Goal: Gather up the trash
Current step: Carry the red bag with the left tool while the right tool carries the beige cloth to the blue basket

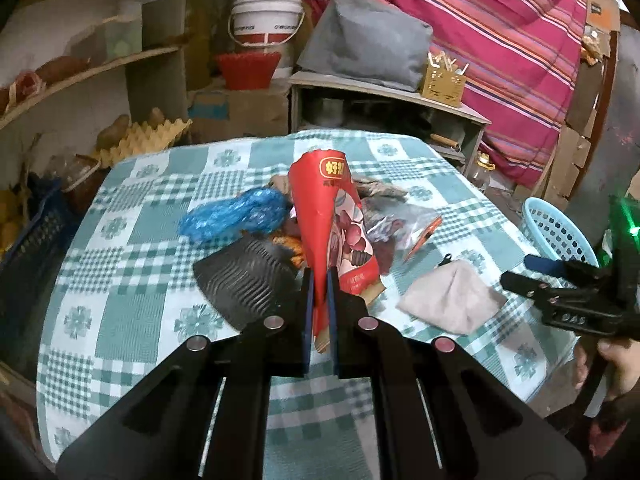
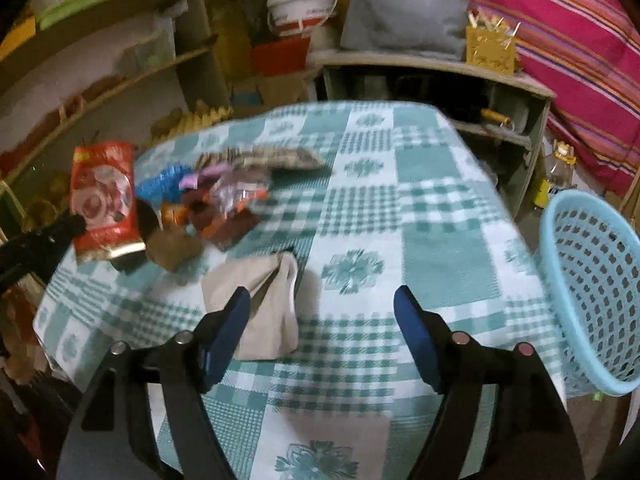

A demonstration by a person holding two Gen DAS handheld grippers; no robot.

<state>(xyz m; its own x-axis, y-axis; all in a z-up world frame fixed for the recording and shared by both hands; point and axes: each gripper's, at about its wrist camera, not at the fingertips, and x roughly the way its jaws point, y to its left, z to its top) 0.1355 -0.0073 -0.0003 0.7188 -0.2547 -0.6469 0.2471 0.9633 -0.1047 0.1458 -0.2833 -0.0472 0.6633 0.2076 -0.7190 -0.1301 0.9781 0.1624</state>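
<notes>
My left gripper (image 1: 320, 274) is shut on a red snack bag (image 1: 334, 216) and holds it upright above the table; the bag also shows in the right wrist view (image 2: 102, 204). Behind it lies a trash pile: a blue plastic bag (image 1: 236, 214), a black ridged wrapper (image 1: 244, 276), a clear wrapper (image 1: 400, 220). A beige cloth pouch (image 1: 452, 300) lies to the right, also in the right wrist view (image 2: 260, 300). My right gripper (image 2: 322, 300) is open and empty above the table, beside the pouch. A light-blue basket (image 2: 592, 288) stands at the table's right edge.
The table has a green-and-white checked cloth (image 2: 400, 208). Behind it stand a low grey shelf unit (image 1: 384, 96) with a grey cushion, a white bucket (image 1: 266, 20) and wooden shelves (image 1: 80, 72) at the left. A striped pink blanket (image 1: 500, 40) hangs at the right.
</notes>
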